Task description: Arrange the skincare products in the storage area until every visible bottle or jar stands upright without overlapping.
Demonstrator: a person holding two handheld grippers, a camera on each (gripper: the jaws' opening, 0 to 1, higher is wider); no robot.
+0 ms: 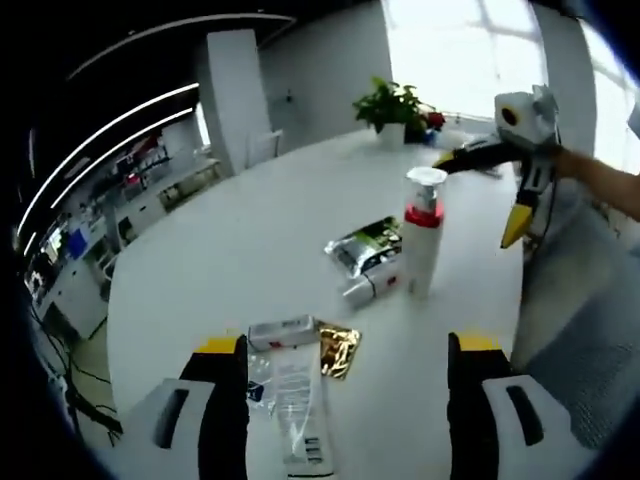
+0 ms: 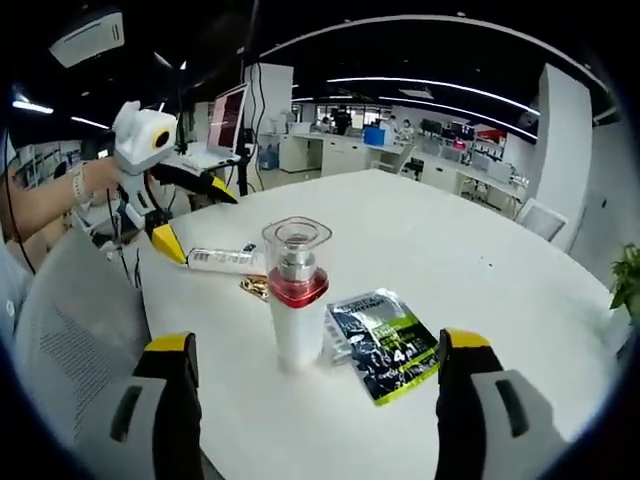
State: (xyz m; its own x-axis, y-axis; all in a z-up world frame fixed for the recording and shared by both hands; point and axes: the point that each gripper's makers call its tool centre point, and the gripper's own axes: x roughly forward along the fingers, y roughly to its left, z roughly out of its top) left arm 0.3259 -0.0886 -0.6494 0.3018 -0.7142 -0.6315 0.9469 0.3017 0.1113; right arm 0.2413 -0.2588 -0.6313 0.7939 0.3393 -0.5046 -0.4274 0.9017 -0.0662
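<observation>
A white pump bottle (image 1: 423,240) with a red band and a clear cap stands upright on the round white table (image 1: 240,220). Beside it lie a small white tube (image 1: 366,288) and a green and silver sachet (image 1: 366,243). Nearer my left gripper (image 1: 345,395), which is open and holds nothing, lie a long white tube (image 1: 292,385) and a gold sachet (image 1: 340,349). My right gripper (image 1: 482,195) hovers open beyond the bottle. In the right gripper view the bottle (image 2: 296,300) stands between my right gripper's (image 2: 320,400) jaws' lines, ahead of them, with the sachet (image 2: 385,345) to its right. The long tube (image 2: 224,260) lies under the open left gripper (image 2: 197,217).
A potted plant (image 1: 393,105) stands at the table's far edge. A grey mesh chair (image 1: 585,330) is by the table edge, seen also as the chair (image 2: 60,330) in the right gripper view. A person's forearm (image 1: 605,180) holds the right gripper. Office desks fill the background.
</observation>
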